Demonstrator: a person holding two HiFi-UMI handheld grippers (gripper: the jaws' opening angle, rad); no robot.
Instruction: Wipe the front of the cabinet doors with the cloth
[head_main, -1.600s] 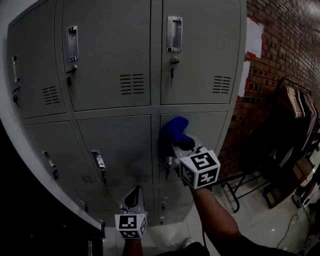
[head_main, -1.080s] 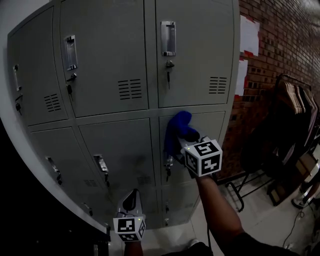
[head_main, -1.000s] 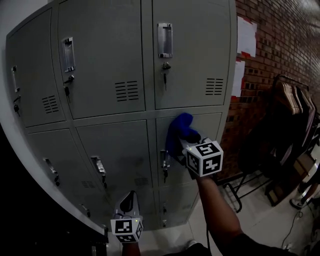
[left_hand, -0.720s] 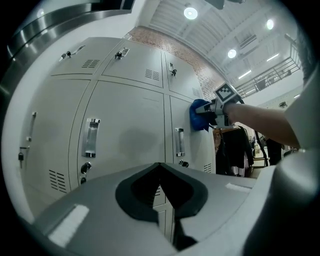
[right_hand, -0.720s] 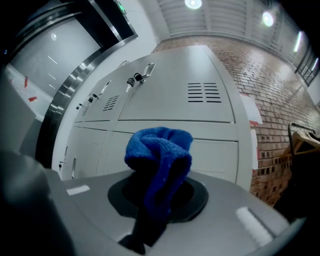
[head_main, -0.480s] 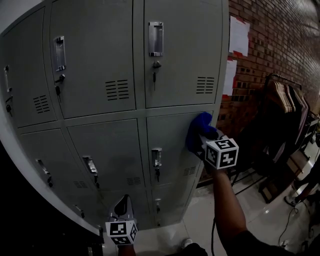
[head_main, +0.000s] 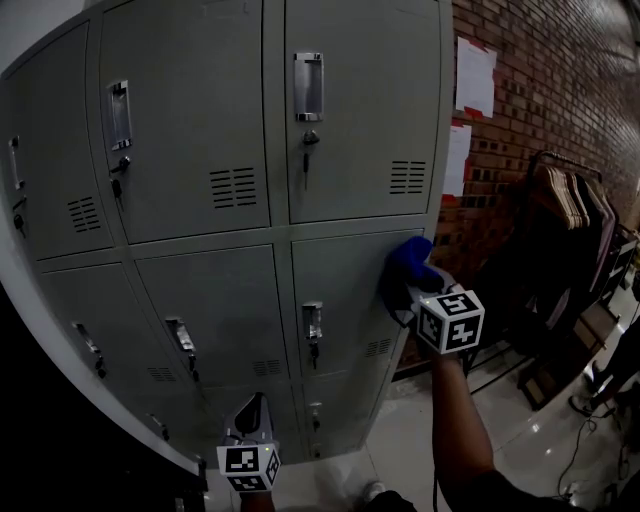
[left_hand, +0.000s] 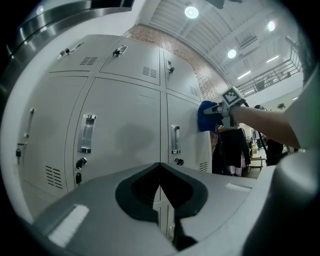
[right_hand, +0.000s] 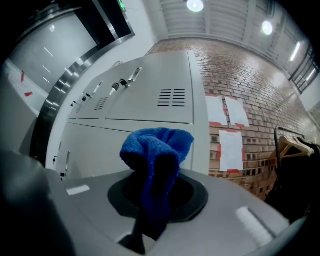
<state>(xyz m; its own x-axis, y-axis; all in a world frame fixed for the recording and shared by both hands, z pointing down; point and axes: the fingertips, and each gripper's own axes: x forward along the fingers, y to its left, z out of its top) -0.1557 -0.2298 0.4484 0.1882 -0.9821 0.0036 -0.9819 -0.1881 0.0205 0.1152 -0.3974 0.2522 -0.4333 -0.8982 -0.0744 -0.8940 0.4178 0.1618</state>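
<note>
While your right claw (head_main: 412, 288) is clamped on the bunched blue knitted cloth (head_main: 410, 260), that cloth sits at the right edge of the middle-row right-hand door (head_main: 340, 285) of the tall grey metal locker cabinet (head_main: 190, 130), just below the seam with the upper door; your left claw (head_main: 252, 412) hangs low before the bottom row of doors, jaws together with nothing between them, well apart from the cloth; a red brick wall (head_main: 540, 90) stands just right of the cabinet.
</note>
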